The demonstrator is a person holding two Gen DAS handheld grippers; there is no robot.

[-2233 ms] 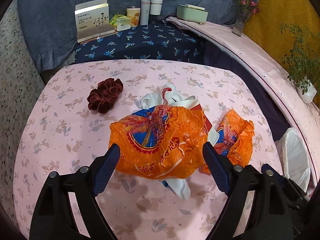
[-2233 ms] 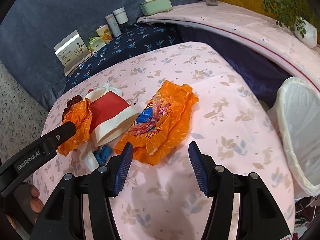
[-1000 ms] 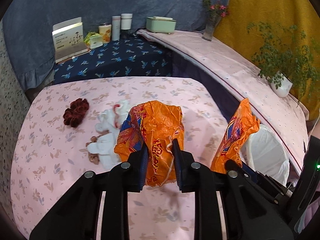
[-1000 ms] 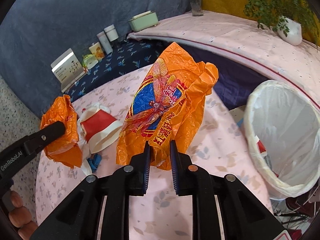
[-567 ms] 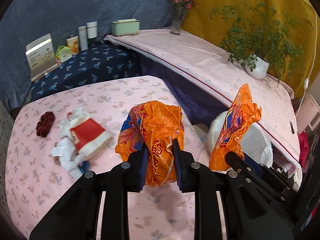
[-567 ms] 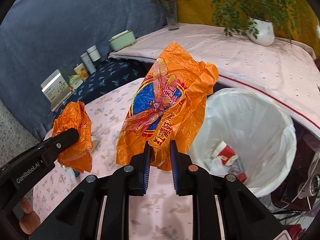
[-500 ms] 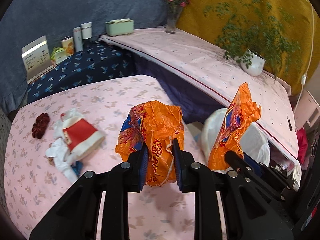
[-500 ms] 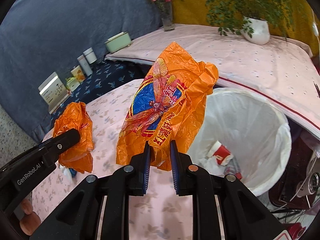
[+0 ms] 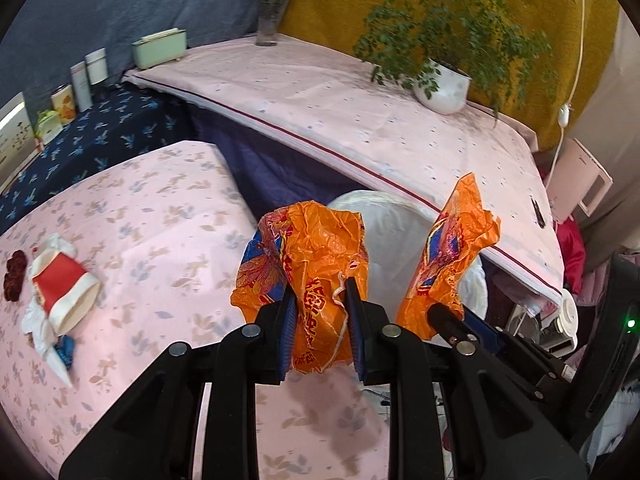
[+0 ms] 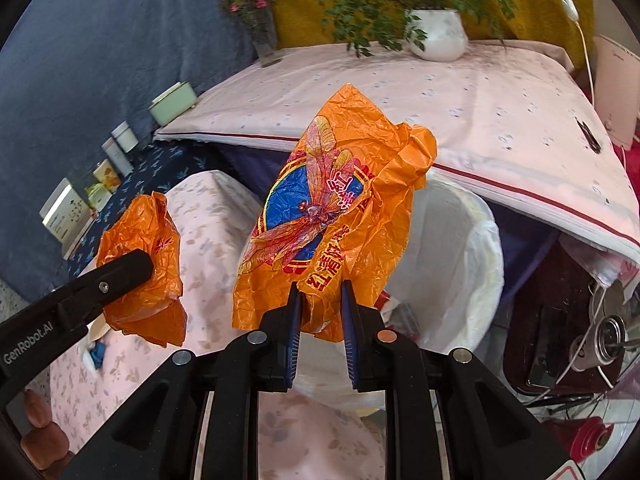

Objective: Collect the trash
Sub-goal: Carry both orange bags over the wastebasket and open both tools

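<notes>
The left gripper has its fingers clamped on a crumpled orange wrapper, held in the air just in front of the white-lined bin. The right gripper pinches a second wrapper upright over the bin's mouth. A red cup and tissues lie on the pink surface.
</notes>
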